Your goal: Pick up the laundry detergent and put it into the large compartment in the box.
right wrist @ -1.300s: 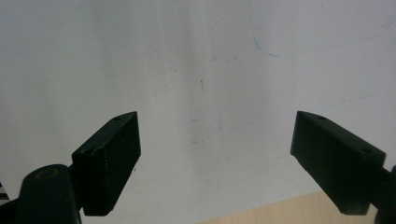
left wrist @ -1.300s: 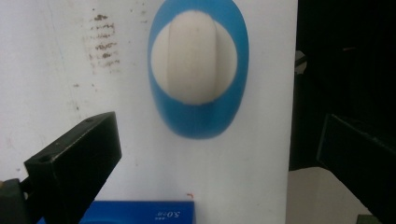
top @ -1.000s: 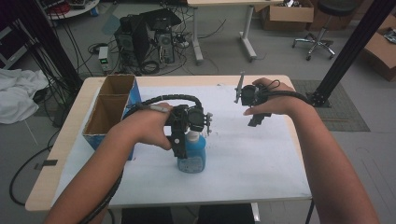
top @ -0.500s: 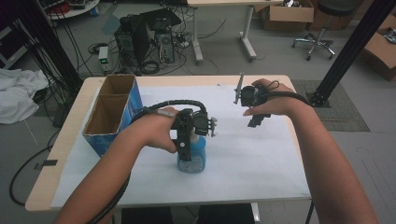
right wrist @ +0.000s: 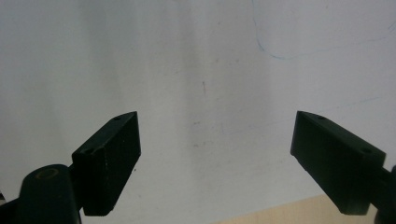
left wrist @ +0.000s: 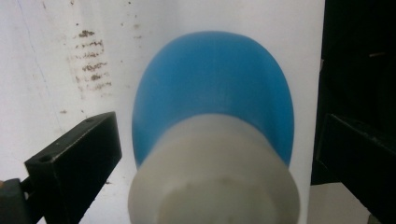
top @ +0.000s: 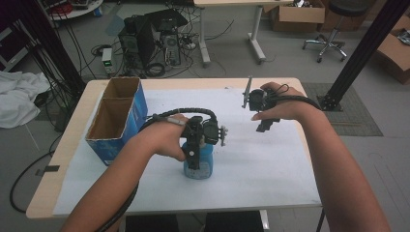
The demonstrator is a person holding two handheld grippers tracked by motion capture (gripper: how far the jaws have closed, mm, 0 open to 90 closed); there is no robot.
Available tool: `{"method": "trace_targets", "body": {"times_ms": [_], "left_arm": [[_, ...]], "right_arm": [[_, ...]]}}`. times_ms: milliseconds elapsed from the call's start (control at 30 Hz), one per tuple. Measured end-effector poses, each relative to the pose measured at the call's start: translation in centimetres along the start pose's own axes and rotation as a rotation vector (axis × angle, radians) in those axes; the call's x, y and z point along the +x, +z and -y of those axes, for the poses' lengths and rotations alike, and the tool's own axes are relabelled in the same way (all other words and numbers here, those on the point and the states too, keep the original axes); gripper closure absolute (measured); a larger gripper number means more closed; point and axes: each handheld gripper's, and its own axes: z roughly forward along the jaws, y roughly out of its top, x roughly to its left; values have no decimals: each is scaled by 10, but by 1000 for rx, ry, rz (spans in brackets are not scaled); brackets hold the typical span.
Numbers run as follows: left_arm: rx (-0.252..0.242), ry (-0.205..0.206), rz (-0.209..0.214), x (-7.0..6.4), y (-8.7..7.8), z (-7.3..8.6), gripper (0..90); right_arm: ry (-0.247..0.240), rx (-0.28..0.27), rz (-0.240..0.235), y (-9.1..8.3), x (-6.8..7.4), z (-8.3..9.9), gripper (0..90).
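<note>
Room: workshop floor, grey; computer tower (top: pixel 138 41) and tangled cables beyond the table at 11 o'clock, office chair (top: pixel 333 29) at 1 o'clock, cardboard boxes along the far wall.
Surface: wooden table (top: pixel 63 159) covered by a white sheet (top: pixel 270 164), lightly speckled and pen-marked.
Box: open cardboard box (top: pixel 116 118) with blue sides, two compartments, standing at 9 o'clock from the table's centre, near the left edge.
Bottle: blue bottle (top: pixel 199 162) with a white cap, upright on the sheet, at about 7 o'clock from centre, near the box but apart from it.
Left gripper: left gripper (top: pixel 193 154) pointing down over the bottle; in the left gripper view the white cap (left wrist: pixel 215 182) sits between the jaws, the left jaw set clear of it with a gap showing; right jaw close by, contact not discernible.
Left claw state: spread around the bottle top, not clamped.
Right gripper: right gripper (top: pixel 263 126) held above the sheet at 2 o'clock from centre, well apart from the bottle.
Right claw state: jaws wide apart in the right gripper view (right wrist: pixel 217 163), bare sheet between them, table edge at the bottom.
Arms: both forearms enter from 6 o'clock; a black cable (top: pixel 193 112) arcs over the left hand.
</note>
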Motion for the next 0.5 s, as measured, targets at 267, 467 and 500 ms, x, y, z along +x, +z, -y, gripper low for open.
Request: {"method": "trace_targets", "body": {"times_ms": [267,467,500], "left_arm": [[7,-2,-19,1,3,-2,25],[16,2,-21,1,6,-3,37],[17,2,-19,1,6,-3,47]], "right_arm": [[5,0,-3,2,0,2,161],[8,-3,-3,2,-1,3,161],[10,-2,-3,2,-1,4,161]]}}
